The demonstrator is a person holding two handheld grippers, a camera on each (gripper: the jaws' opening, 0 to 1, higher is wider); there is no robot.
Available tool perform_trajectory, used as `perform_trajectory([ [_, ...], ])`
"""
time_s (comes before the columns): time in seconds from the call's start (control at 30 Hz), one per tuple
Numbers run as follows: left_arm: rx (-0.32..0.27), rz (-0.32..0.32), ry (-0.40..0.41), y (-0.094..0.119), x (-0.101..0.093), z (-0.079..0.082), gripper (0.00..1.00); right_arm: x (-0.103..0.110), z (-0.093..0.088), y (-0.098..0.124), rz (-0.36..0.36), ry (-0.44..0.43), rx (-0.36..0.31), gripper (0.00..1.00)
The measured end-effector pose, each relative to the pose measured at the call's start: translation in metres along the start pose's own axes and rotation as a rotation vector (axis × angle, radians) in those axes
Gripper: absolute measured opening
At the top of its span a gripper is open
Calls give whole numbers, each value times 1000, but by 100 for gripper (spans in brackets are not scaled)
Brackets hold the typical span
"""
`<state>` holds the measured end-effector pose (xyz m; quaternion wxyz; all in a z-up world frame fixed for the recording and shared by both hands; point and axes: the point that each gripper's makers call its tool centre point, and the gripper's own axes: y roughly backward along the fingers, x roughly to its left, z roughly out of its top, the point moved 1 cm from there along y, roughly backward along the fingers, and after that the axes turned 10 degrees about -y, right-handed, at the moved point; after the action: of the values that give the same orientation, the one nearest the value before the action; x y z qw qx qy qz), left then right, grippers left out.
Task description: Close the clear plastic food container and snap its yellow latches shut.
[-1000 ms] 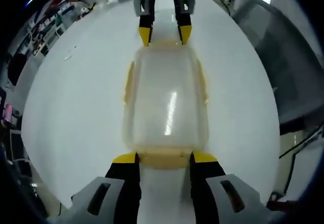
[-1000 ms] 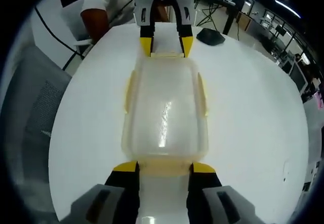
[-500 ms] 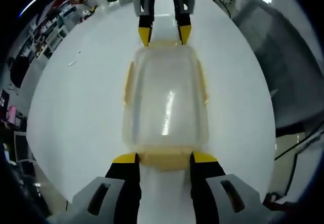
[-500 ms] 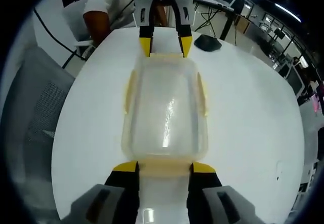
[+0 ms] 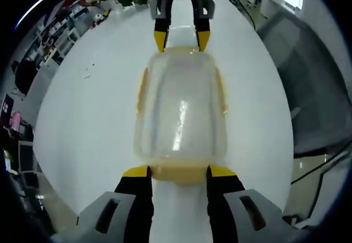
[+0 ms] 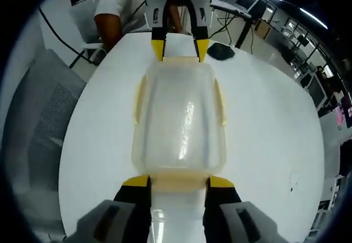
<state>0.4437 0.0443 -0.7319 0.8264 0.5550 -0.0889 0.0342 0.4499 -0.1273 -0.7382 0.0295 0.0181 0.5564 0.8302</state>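
Observation:
The clear plastic food container (image 5: 180, 111) has its lid on, with yellow latches along its long sides (image 5: 141, 92) and at both ends. It is held between the two grippers, end to end, above the white round table (image 5: 82, 116). My left gripper (image 5: 179, 171) is shut on the near yellow end latch (image 5: 179, 174) in the left gripper view. My right gripper (image 5: 180, 37) grips the far end there. In the right gripper view the container (image 6: 179, 116) lies the same way: my right gripper (image 6: 179, 181) is shut on the near end and my left gripper (image 6: 179, 48) on the far end.
A grey mesh chair (image 5: 313, 89) stands beside the table, also seen as the chair (image 6: 33, 116) in the right gripper view. A person in a white shirt (image 6: 118, 6) is behind the left gripper. A black flat object (image 6: 220, 49) lies on the table (image 6: 264, 116).
In both views the table has shrunk and slid under the container while container and grippers keep their places. The cameras and the held container have risen together.

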Motion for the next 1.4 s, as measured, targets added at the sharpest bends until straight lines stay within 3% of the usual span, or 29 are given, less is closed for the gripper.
perform_trajectory([
  [0.67, 1, 25, -6, 14, 7, 57, 35, -3, -30, 45, -19, 7, 15, 34],
  [1.4, 15, 39, 2, 0, 13, 114, 35, -13, -82, 73, -21, 28, 25, 34],
])
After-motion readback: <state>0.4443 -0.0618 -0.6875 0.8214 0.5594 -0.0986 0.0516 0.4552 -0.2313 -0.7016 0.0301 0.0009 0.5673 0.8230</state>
